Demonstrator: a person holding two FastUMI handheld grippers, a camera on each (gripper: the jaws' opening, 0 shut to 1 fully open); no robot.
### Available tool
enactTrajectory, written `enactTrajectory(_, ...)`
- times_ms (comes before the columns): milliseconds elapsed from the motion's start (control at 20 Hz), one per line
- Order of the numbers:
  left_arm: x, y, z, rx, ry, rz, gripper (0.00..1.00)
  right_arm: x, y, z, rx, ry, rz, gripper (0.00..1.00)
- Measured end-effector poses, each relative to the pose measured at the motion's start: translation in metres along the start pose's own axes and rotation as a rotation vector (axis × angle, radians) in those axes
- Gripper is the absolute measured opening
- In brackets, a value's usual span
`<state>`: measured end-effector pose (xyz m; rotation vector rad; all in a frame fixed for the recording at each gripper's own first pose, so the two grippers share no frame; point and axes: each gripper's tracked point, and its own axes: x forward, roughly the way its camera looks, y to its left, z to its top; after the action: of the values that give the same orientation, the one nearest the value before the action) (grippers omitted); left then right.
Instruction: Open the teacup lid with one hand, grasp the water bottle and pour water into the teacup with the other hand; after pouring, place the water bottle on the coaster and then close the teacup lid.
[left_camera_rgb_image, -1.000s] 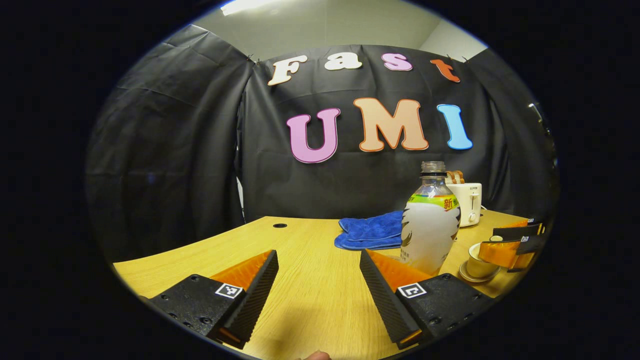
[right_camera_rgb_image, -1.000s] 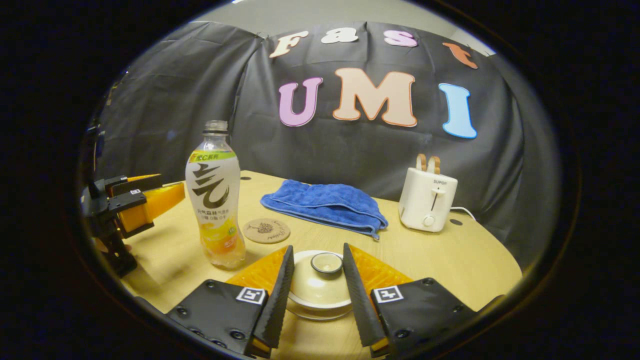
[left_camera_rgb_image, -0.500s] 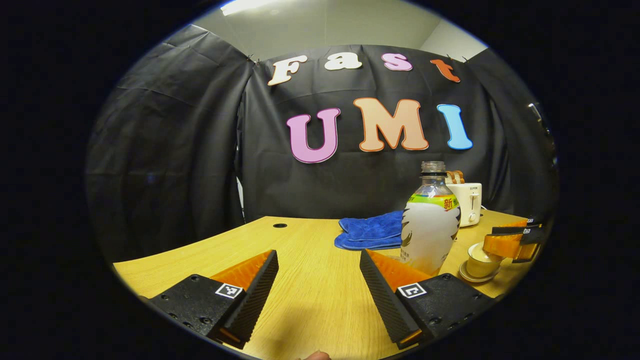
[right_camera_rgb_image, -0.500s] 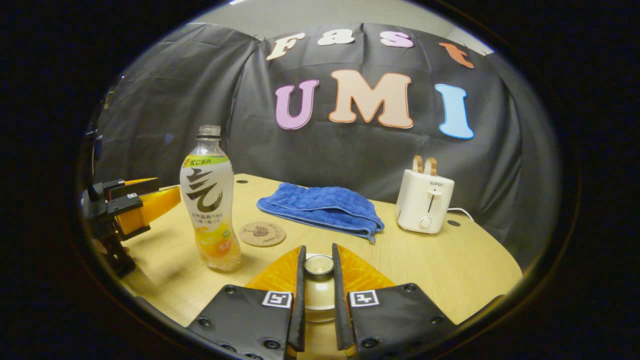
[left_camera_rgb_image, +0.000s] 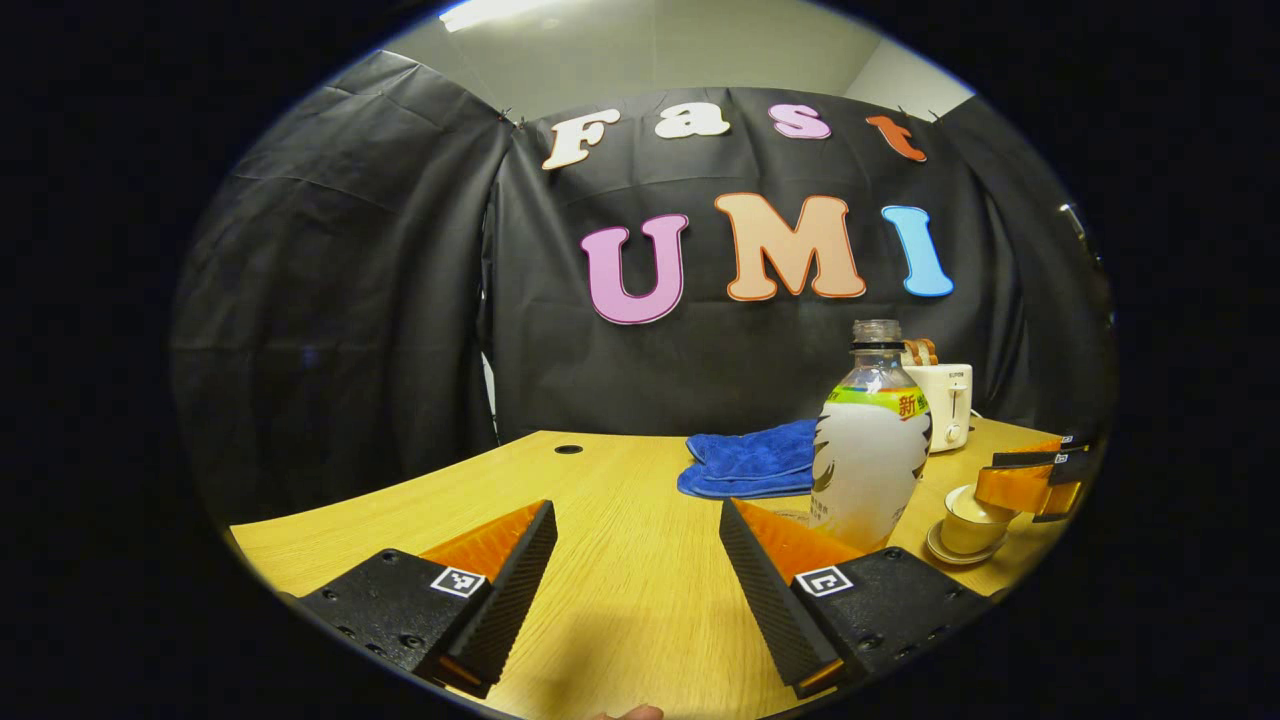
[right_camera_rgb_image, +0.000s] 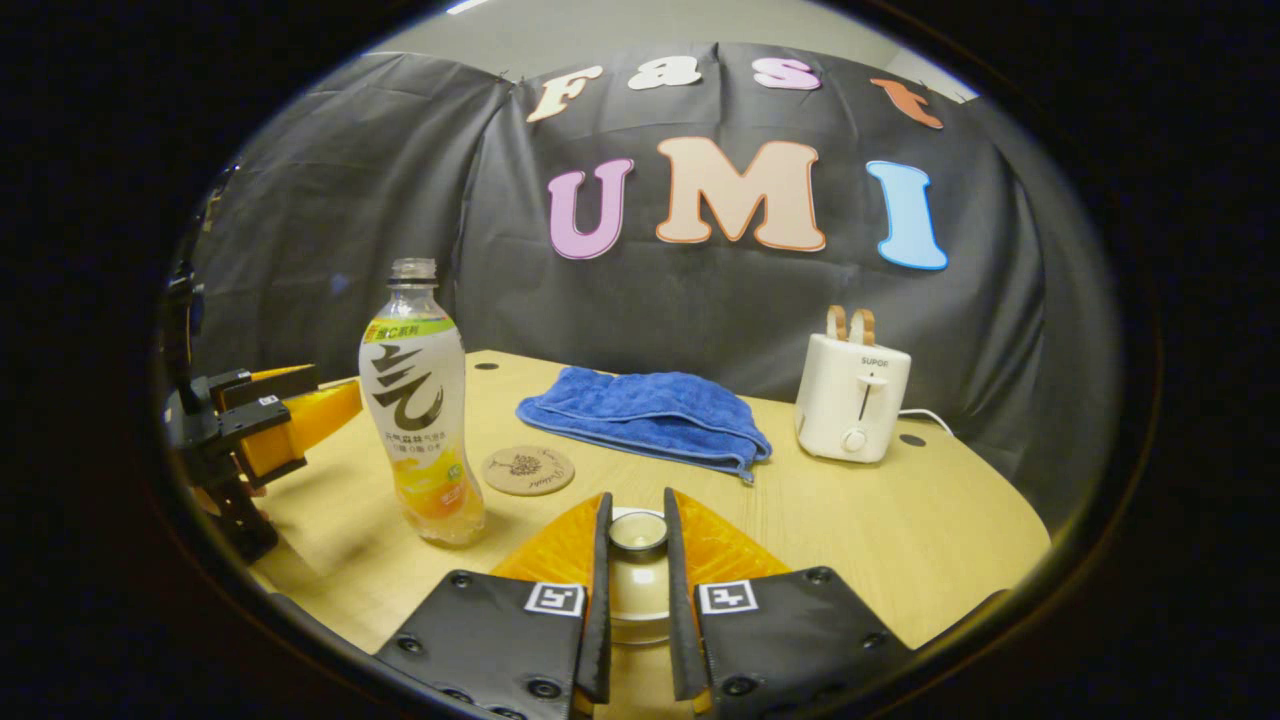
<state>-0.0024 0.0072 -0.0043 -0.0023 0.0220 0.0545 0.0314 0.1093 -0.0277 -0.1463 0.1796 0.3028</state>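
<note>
A light wooden table (right_camera_rgb_image: 900, 530) carries everything. On it, toward the back, lies a folded blue cloth (right_camera_rgb_image: 645, 415), with a white toaster (right_camera_rgb_image: 852, 395) to its right. The clear plastic water bottle (right_camera_rgb_image: 420, 400), capless and upright, stands just left of a round cork coaster (right_camera_rgb_image: 528, 469) in the right gripper view. The left gripper (left_camera_rgb_image: 635, 560) hovers above the table with its jaws wide apart and nothing between them, the bottle just beyond its right finger. The right gripper (right_camera_rgb_image: 637, 575) is pinched narrowly on the knob of the cream teacup lid (right_camera_rgb_image: 637, 530); the cream teacup (left_camera_rgb_image: 968, 510) sits on its saucer, right of the bottle in the left gripper view.
</note>
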Motion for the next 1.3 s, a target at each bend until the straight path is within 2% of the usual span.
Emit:
enactTrajectory(150, -0.001, 0.002, 0.001, -0.001, -0.003, 0.012, 0.96, 0.0, 0.0, -0.001, -0.001, -0.001, 0.003, 0.28)
enactTrajectory(300, 0.002, -0.007, 0.003, -0.006, -0.014, -0.038, 0.96, 0.0, -0.001, 0.001, 0.008, -0.006, 0.005, 0.28)
enactTrajectory(450, 0.001, -0.008, 0.003, -0.008, -0.015, -0.052, 0.96, -0.002, -0.001, 0.007, 0.019, -0.016, 0.008, 0.27)
enactTrajectory(950, -0.019, -0.06, 0.02, -0.046, -0.046, -0.28, 0.96, -0.02, -0.011, 0.044, 0.035, -0.086, 0.011, 0.28)
enactTrajectory(1100, -0.022, -0.083, 0.016, -0.053, -0.024, -0.351, 0.96, -0.026, -0.017, 0.048, 0.04, -0.099, 0.006, 0.27)
enactTrajectory(1300, -0.021, -0.104, 0.008, -0.067, 0.017, -0.407, 0.96, -0.032, -0.025, 0.052, 0.047, -0.111, -0.004, 0.29)
